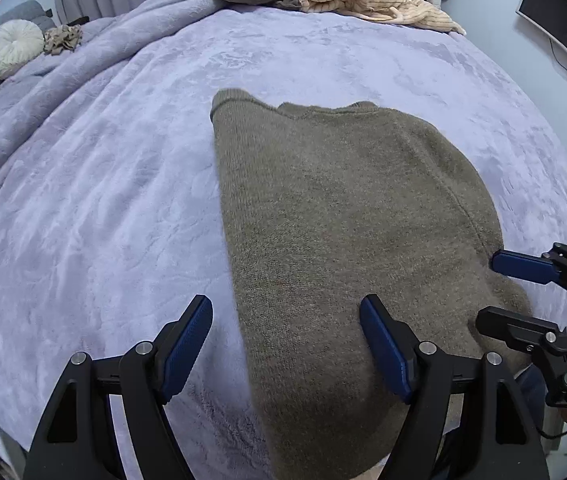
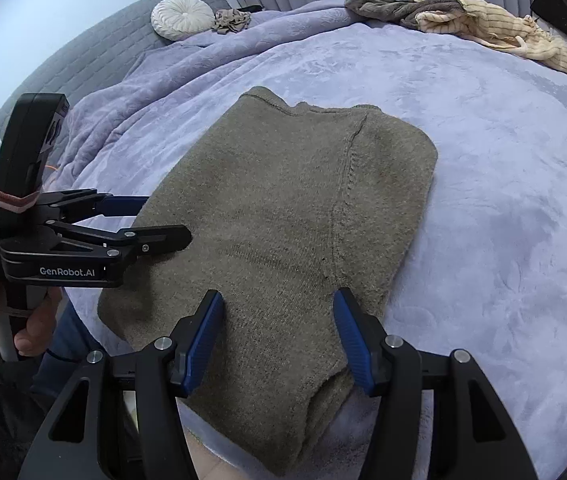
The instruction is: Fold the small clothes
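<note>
bed (image 1: pixel 83 200): sweater (image 1: pixel 343 220) between claws.

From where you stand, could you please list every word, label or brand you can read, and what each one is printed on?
"GenRobot.AI": white print on the black body of the left tongs, seen from the right wrist view.
Small white lettering on the left end of that same body: too small to read.
"DAS": partial embossed letters on the right tongs, cut off at the edge of the left wrist view.
The sweater shows no text.

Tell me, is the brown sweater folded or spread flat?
Partly folded: the brown sweater forms a narrow panel on the bed, no sleeves sticking out, a sleeve seam running down its top.
</note>
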Demonstrator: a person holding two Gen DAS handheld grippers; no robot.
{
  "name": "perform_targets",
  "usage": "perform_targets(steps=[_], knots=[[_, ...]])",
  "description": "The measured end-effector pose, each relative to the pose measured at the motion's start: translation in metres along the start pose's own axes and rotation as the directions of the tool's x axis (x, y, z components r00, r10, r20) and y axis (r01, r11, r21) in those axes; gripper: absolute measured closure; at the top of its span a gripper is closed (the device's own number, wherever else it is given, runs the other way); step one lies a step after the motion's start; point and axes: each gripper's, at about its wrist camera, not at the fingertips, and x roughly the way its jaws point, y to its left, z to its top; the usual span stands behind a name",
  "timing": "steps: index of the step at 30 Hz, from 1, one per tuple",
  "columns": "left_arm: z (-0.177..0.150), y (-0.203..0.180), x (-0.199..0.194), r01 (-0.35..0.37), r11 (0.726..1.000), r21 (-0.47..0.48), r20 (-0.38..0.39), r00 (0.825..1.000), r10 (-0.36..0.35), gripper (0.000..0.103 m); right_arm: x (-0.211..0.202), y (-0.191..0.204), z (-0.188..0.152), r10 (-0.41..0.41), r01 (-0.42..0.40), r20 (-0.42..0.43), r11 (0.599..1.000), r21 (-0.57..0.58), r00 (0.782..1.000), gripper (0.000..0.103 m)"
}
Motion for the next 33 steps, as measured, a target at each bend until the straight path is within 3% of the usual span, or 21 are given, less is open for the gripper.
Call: perform_targets(steps=[4, 9, 13, 16, 20, 26, 33], knots=[[0.003, -0.012, -0.026, -0.066, 0.998, 0.022, 0.048, 0.997, 0.065, 0.025, -0.031, 0.026, 0.006, -0.084, 0.087, 0.062, 0.995, -0.051, 0.995, 0.022], [0.006, -0.019, -0.045, -0.007, 1.0, 0.01, 0.054, 0.999, 0.007, 0.025, -0.042, 0.041, 0.008, -0.154, 0.156, 0.045, 0.986, -0.053, 0.987, 0.022], [0.005, -0.02, -0.055, -0.001, 1.0, -0.005, 0.08, 0.997, 0.001, 0.025, -0.045, 0.045, 0.008, -0.208, 0.209, 0.028, 0.976, -0.066, 0.978, 0.022], [0.0, -0.022, -0.057, 0.015, 1.0, -0.016, 0.05, 0.999, -0.014, 0.025, -0.045, 0.045, 0.008, -0.224, 0.224, 0.0, 0.973, -0.06, 0.975, 0.022], [-0.005, -0.023, -0.055, -0.09, 0.995, -0.043, 0.047, 0.995, 0.092, 0.025, -0.043, 0.043, 0.009, -0.236, 0.235, -0.025, 0.971, -0.05, 0.971, 0.022], [-0.005, -0.017, -0.043, -0.052, 0.996, -0.076, -0.037, 0.998, 0.049, 0.025, -0.037, 0.044, 0.009, -0.285, 0.28, -0.071, 0.957, -0.074, 0.956, 0.022], [-0.003, -0.017, -0.034, -0.084, 0.994, -0.063, -0.073, 0.994, 0.079, 0.025, -0.032, 0.045, 0.016, -0.289, 0.282, -0.097, 0.956, -0.08, 0.952, 0.022]])
